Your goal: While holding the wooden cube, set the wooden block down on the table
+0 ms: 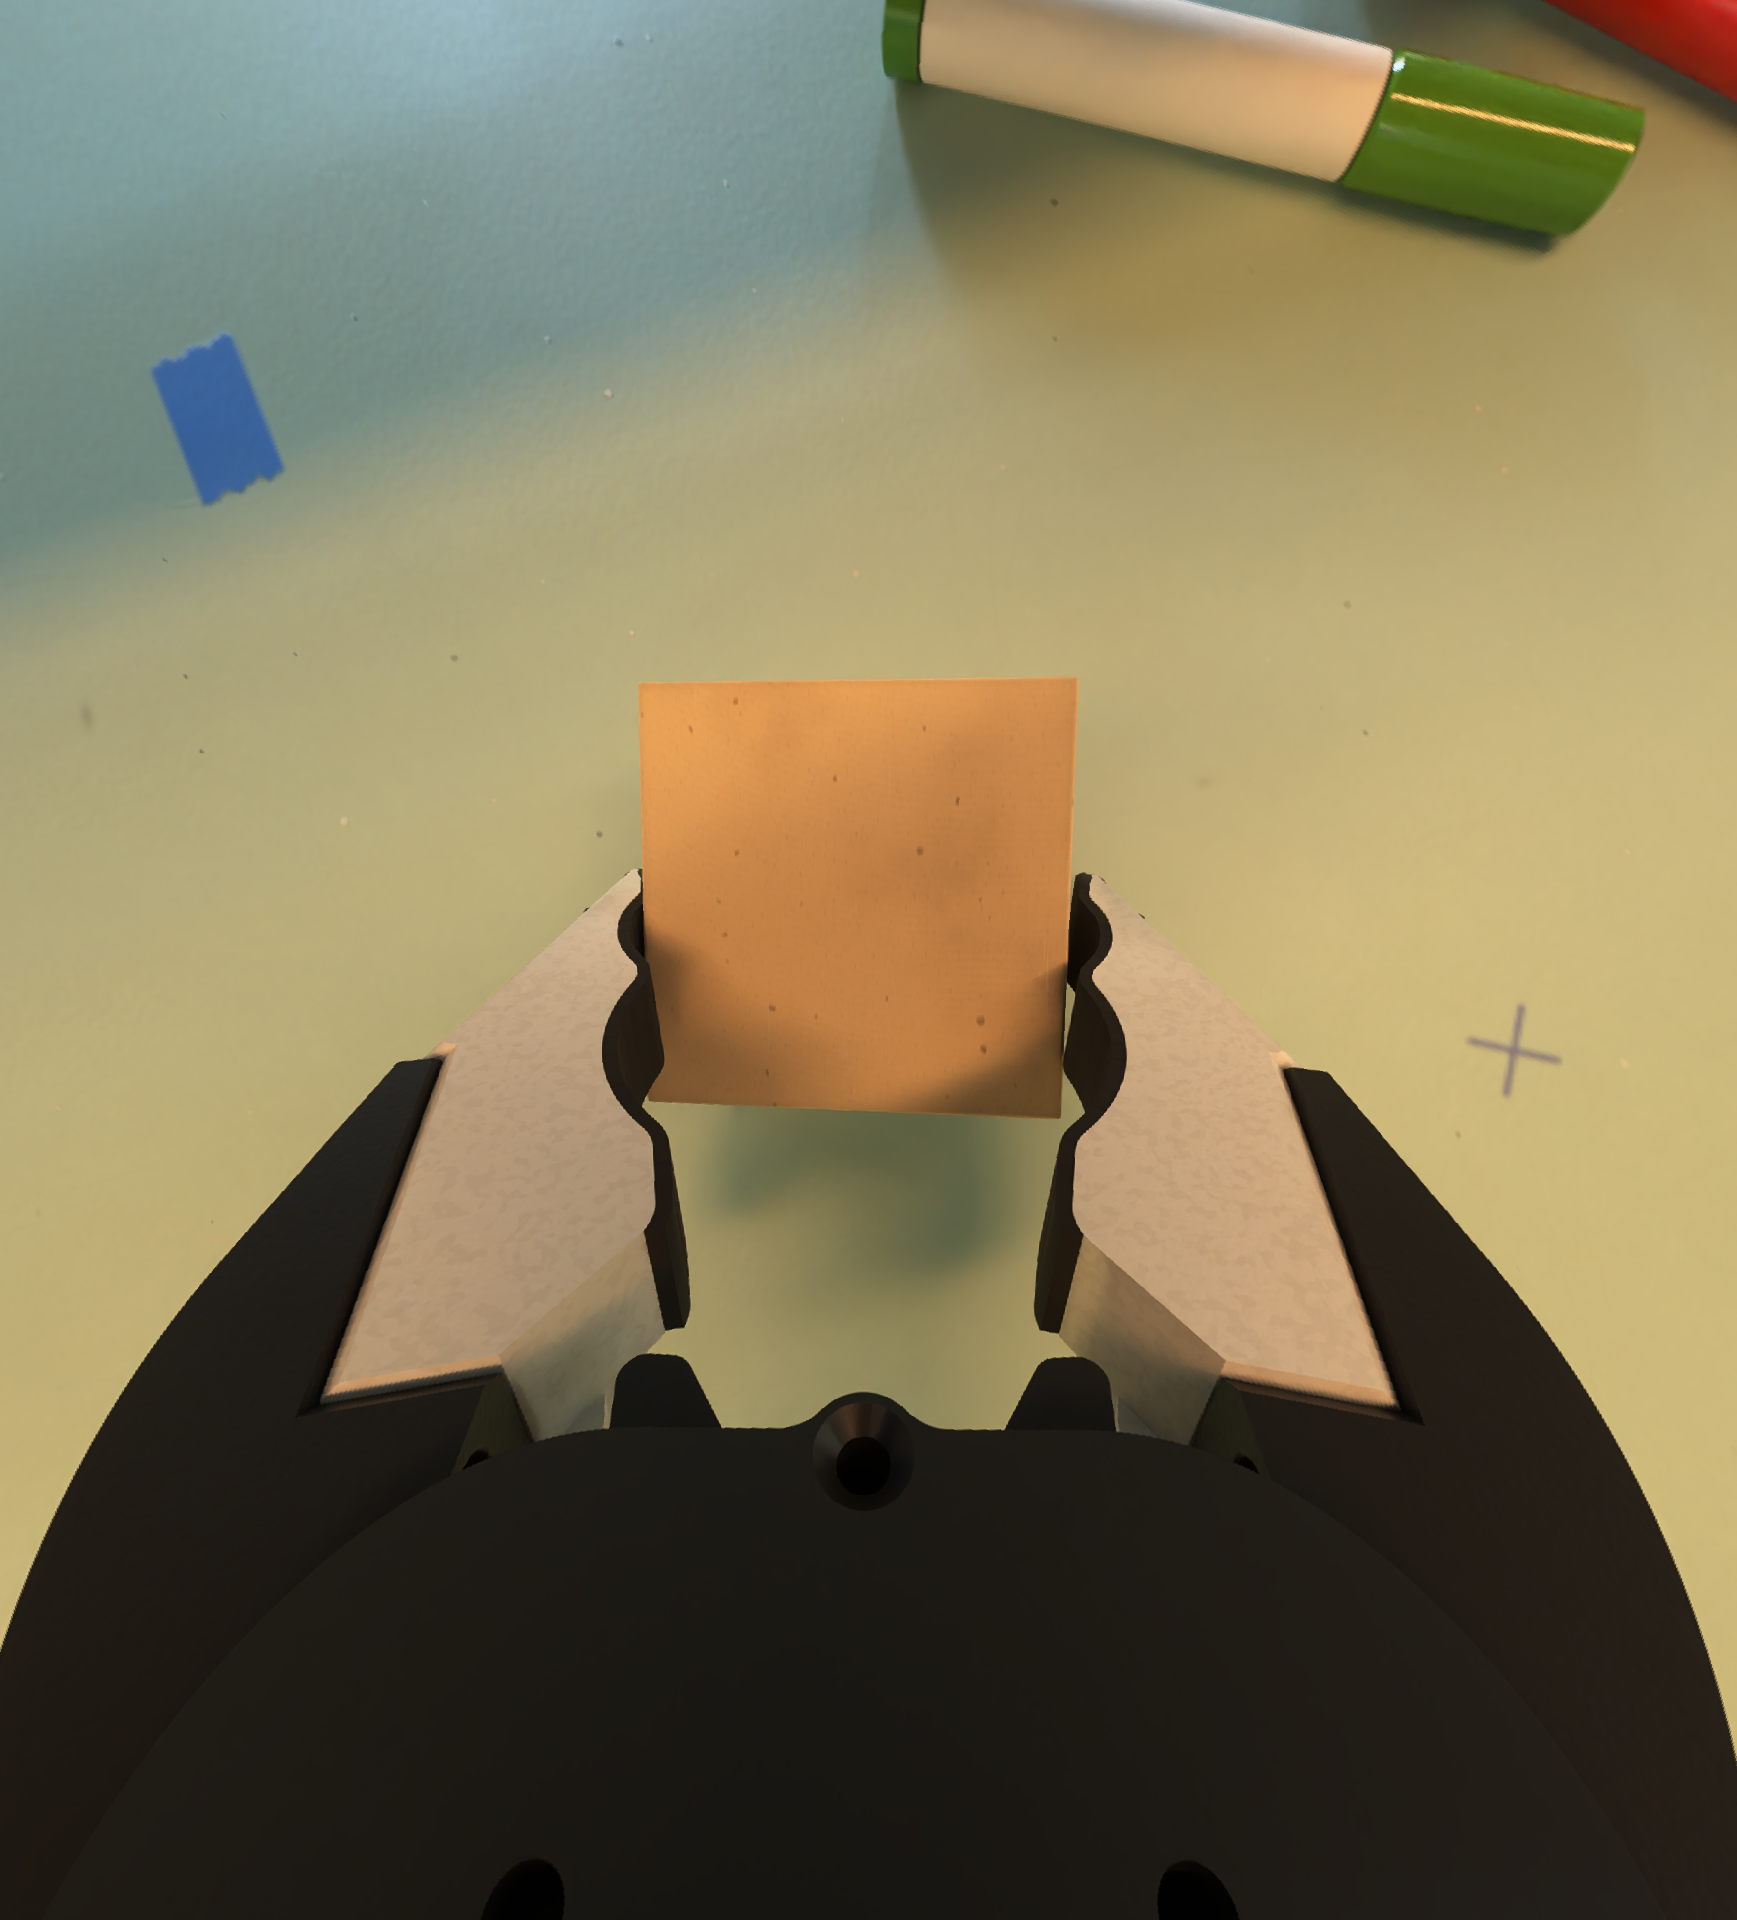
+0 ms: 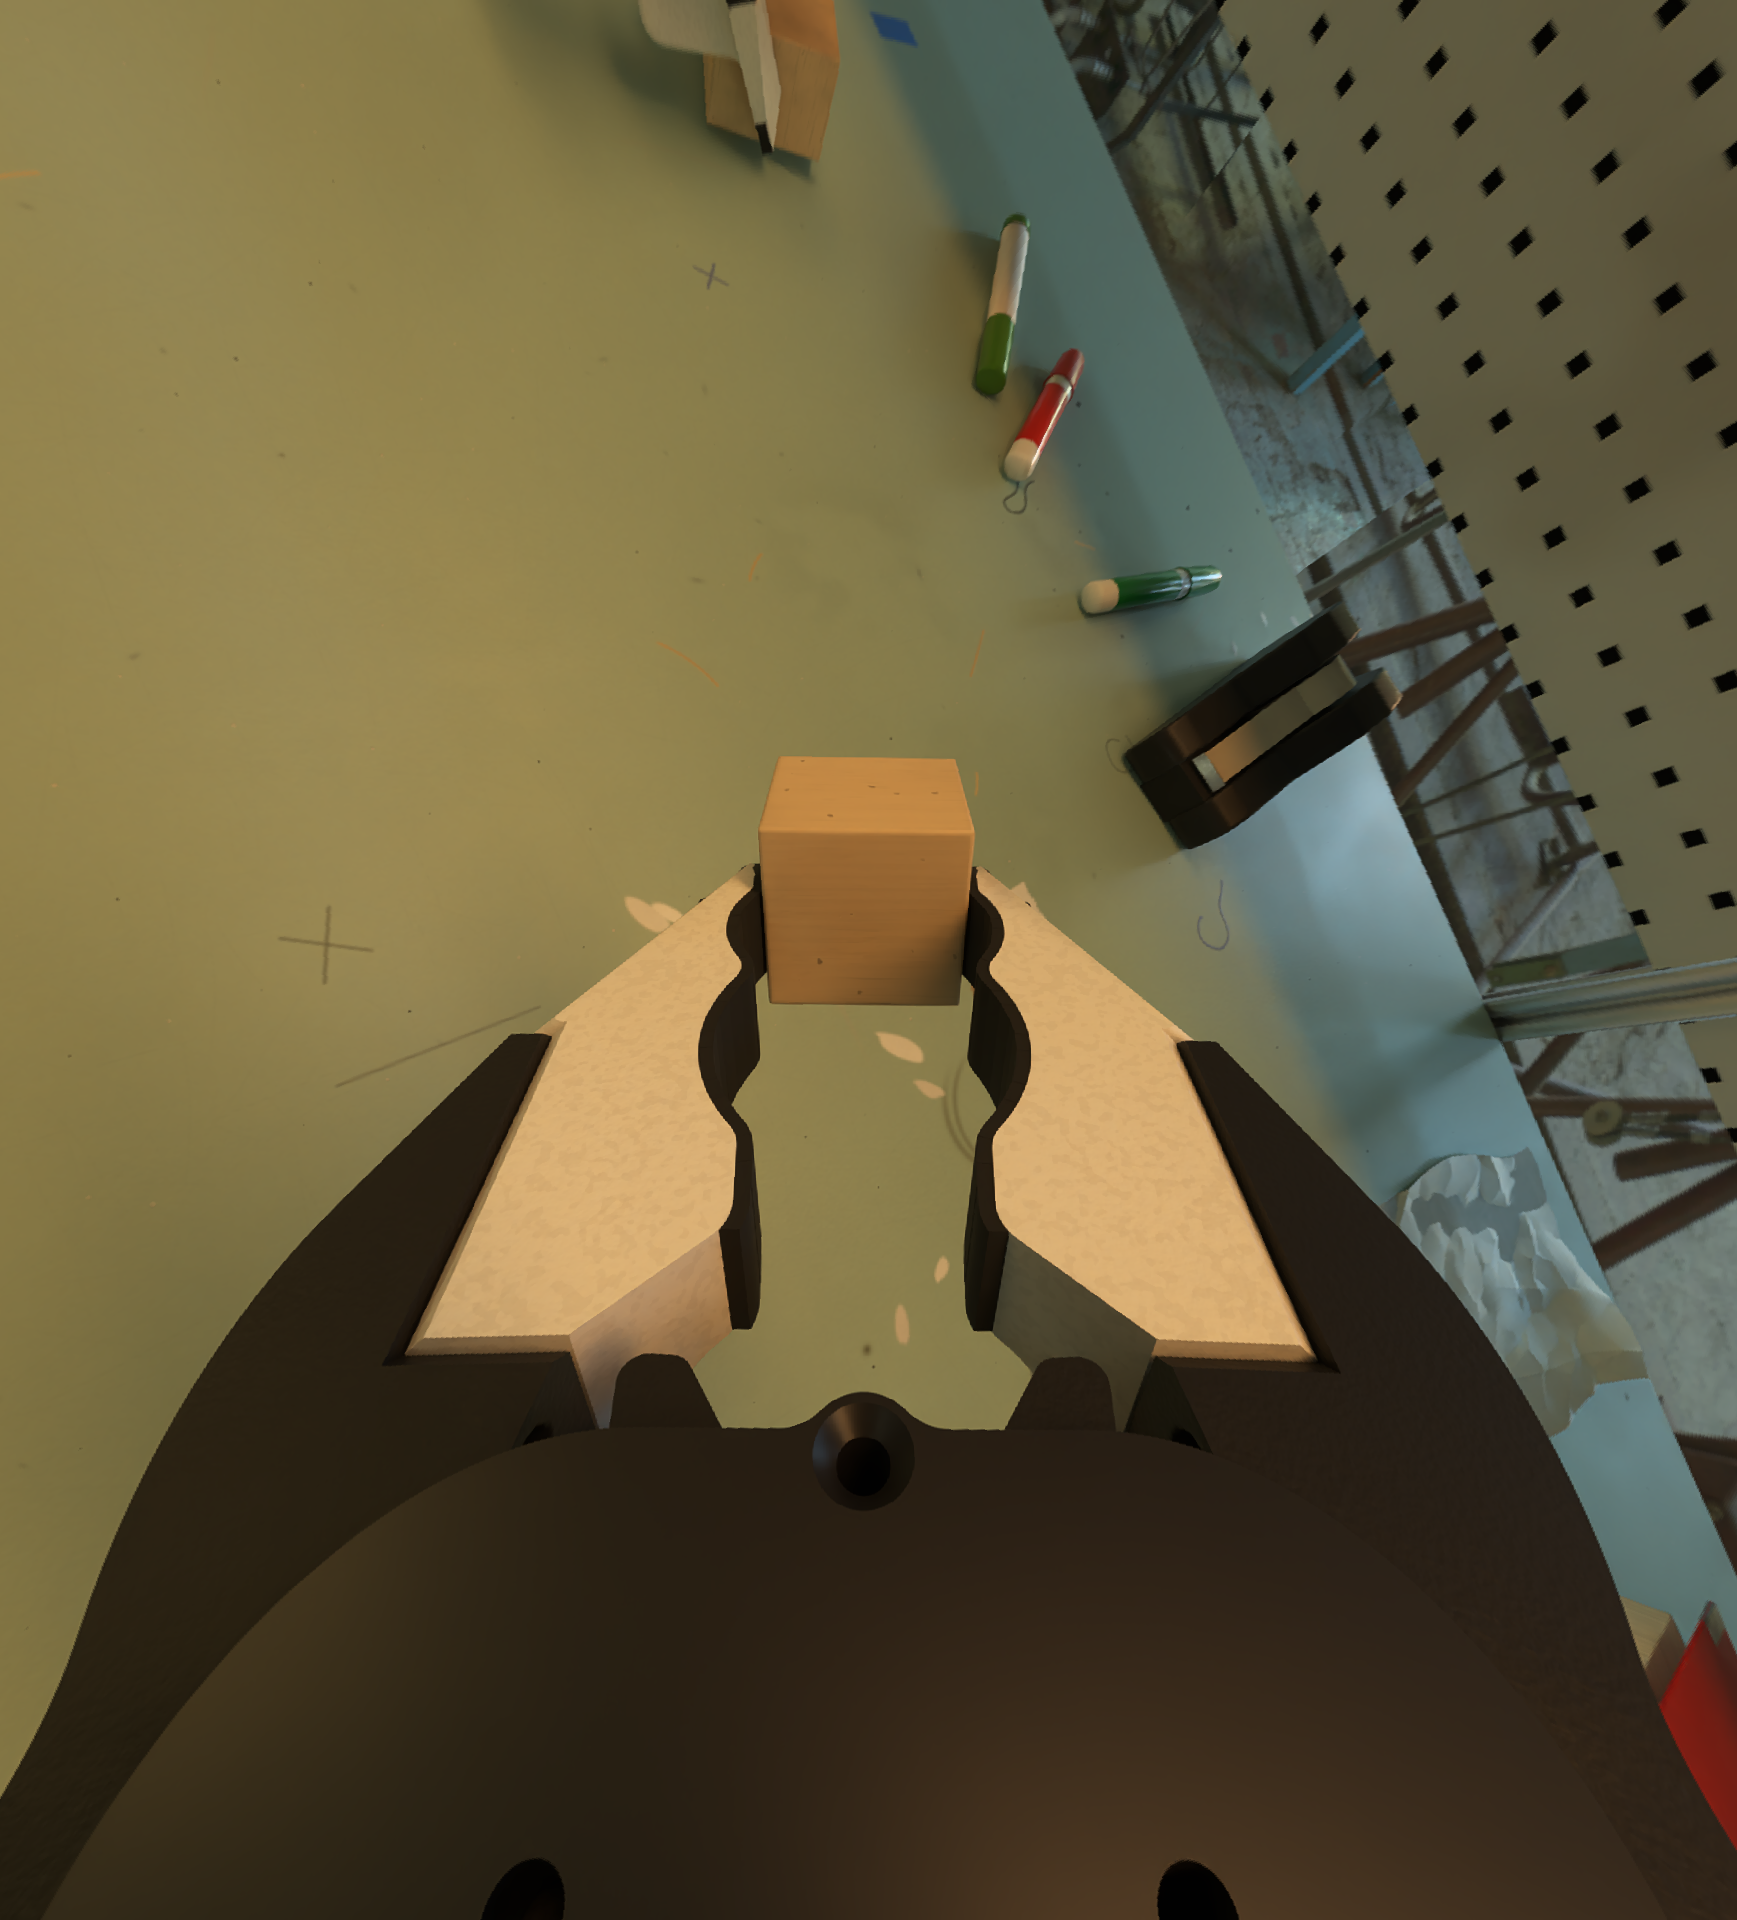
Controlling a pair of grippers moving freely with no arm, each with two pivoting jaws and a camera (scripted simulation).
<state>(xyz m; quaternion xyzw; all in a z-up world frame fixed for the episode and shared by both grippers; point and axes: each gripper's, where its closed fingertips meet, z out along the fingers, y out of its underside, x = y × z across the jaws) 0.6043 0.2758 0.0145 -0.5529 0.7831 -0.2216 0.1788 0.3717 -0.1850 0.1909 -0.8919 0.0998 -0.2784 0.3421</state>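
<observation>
Mid set-down: left claw (image 1: 859, 914) clamped on wooden block (image 1: 856, 894) just above worktop (image 1: 1259, 727), right claw (image 2: 866, 904) gripping wooden cube (image 2: 866, 883) aloft; next, probably lower and release left only.

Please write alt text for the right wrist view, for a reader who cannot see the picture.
The right gripper holds a small wooden cube between its fingertips above a green table. Farther off lie three markers, one green and white, one red, one dark green, and a black clamp-like object. A pegboard wall runs along the right.
</observation>
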